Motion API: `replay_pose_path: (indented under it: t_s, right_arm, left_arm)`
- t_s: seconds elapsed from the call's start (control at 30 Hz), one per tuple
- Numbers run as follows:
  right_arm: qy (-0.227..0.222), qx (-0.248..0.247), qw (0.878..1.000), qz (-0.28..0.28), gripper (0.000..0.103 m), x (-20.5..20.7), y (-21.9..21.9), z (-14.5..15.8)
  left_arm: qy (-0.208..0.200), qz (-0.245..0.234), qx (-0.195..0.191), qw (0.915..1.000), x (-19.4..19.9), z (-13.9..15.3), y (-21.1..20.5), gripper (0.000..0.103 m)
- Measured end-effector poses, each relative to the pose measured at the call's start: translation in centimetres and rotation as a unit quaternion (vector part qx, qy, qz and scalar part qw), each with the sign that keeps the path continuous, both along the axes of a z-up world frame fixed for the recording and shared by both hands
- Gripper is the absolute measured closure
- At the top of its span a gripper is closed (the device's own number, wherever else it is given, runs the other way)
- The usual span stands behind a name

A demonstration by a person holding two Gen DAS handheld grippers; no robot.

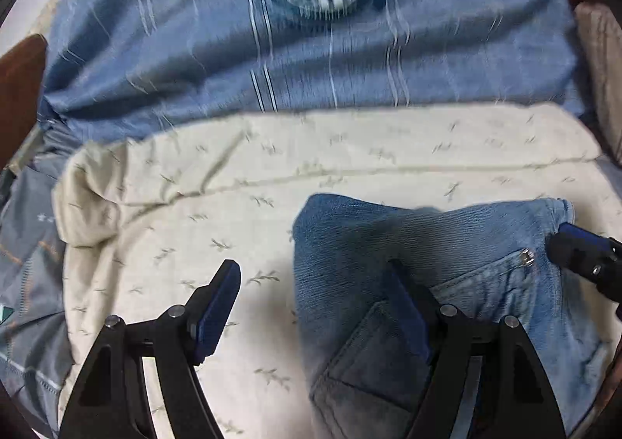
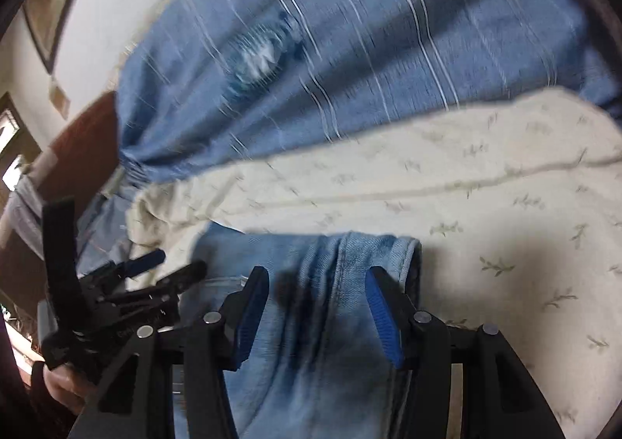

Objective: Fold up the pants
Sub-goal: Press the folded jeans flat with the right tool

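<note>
Denim pants (image 1: 447, 256), light blue and faded, lie on a cream sheet (image 1: 194, 213) with a small leaf print, spread over a bed. They sit toward the near edge of the sheet, bunched rather than flat; a back pocket and a metal rivet show in the left wrist view.

Left claw (image 1: 315, 306): jaws stand wide apart. One blue-padded finger is over bare cream sheet, clear of the cloth; the other lies over the denim beside the pocket. The pads do not press on the cloth, and nothing is held.

Right claw (image 2: 318, 306): jaws stand partly apart and straddle a raised fold and seam of the pants near their far edge. A gap shows between each blue pad and the denim, so no grip is established. In the left wrist view its tip appears at the right, at the pants' far right corner; whether it touches there cannot be told.

In the right wrist view the left claw appears at the left, near the left edge of the pants, with a hand (image 2: 64, 384) partly visible beneath it.

Beyond the pants the cream sheet carries a long crease and ends in an uneven far edge. Past that edge lies a blue bedcover (image 1: 311, 62) with thin white stripes and an oval emblem, blurred by motion. A brown wooden panel (image 1: 19, 89) shows at the left edge of the bed.
</note>
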State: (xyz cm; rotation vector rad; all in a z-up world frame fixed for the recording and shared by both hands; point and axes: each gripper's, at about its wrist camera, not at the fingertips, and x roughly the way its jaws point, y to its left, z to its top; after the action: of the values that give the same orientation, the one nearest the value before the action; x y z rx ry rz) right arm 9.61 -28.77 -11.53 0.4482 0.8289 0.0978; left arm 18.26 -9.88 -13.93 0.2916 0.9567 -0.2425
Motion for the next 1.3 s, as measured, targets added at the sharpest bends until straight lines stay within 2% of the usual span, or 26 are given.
replay_pose_path:
  t_s: [0.07, 0.17, 0.23, 0.4, 0.57, 0.83, 1.1, 1.3]
  right_arm:
    - [0.018, 0.000, 1.000, -0.003, 0.047, 0.7, -0.4, -1.4]
    - [0.019, -0.025, 0.999, 0.009, 0.047, 0.7, 0.1, -1.3]
    - [0.017, -0.034, 0.999, 0.011, 0.047, 0.7, 0.4, -1.5]
    - [0.005, -0.014, 1.000, 0.010, 0.045, -1.3, 0.3, -0.2]
    - [-0.021, -0.044, 0.999, 0.007, 0.042, -4.6, 1.1, 1.9]
    - [-0.035, -0.064, 0.997, -0.001, 0.042, -8.1, 1.7, 3.2]
    - [-0.054, -0.039, 0.998, -0.019, 0.038, -11.9, 1.4, 4.0]
    - [-0.048, -0.038, 0.998, -0.028, 0.037, -12.7, 0.5, 3.8]
  left_arm:
    - [-0.007, -0.001, 0.012, 0.9999, -0.1, -0.8, -0.3, 0.024]
    - [-0.026, -0.012, 0.043, 0.9987, -0.6, -1.6, -1.0, 0.023]
    - [-0.024, -0.007, 0.048, 0.9986, -0.7, -1.4, -1.1, 0.023]
    - [-0.025, 0.007, 0.012, 0.9996, -2.8, 0.7, 0.1, 0.025]
    - [-0.064, 0.015, 0.009, 0.9978, -6.4, 3.2, 1.1, 0.025]
    - [-0.095, 0.017, -0.006, 0.9953, -10.6, 6.6, 3.1, 0.025]
    - [-0.098, 0.022, -0.018, 0.9948, -13.2, 7.7, 4.2, 0.025]
    - [-0.097, 0.026, -0.020, 0.9947, -13.5, 7.7, 4.5, 0.025]
